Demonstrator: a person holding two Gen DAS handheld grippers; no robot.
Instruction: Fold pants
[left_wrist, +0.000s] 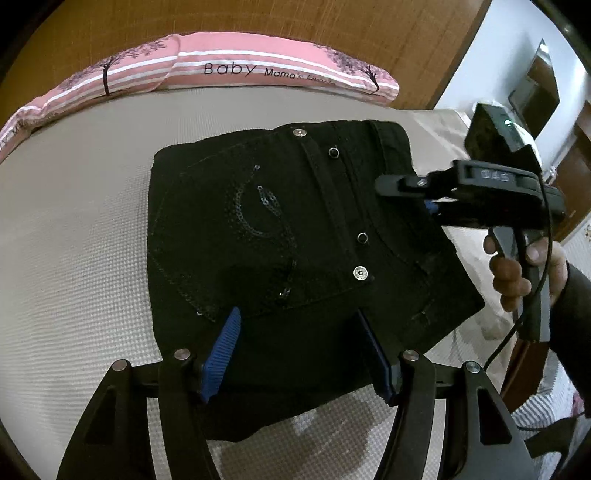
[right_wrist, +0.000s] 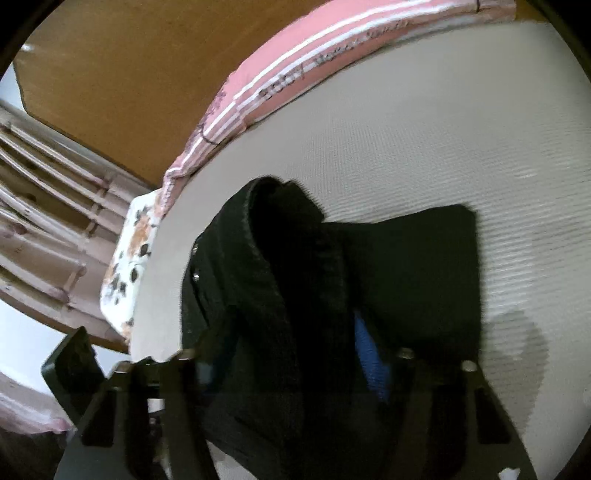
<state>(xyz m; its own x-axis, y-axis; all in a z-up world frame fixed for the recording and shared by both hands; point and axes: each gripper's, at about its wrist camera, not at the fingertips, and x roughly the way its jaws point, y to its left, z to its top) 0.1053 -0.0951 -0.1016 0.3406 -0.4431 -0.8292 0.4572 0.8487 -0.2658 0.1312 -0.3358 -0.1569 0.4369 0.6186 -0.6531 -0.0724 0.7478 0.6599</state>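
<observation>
Black pants (left_wrist: 280, 236) lie folded into a compact stack on a beige bed, waistband studs and a sequined pocket facing up. My left gripper (left_wrist: 299, 321) is open above the near edge of the stack, its blue pads (left_wrist: 221, 350) spread wide and holding nothing. My right gripper (left_wrist: 406, 192) comes in from the right and is shut on the pants' right waistband edge. In the right wrist view the black fabric (right_wrist: 295, 295) rises between the right gripper's (right_wrist: 295, 354) jaws, with one blue pad (right_wrist: 369, 350) showing.
A pink striped pillow (left_wrist: 229, 66) lies along the wooden headboard (left_wrist: 295, 18) at the far side. The beige bed cover (left_wrist: 74, 240) spreads left of the pants. A floral sheet (right_wrist: 129, 258) hangs at the bed's edge. A door and wall are at the right.
</observation>
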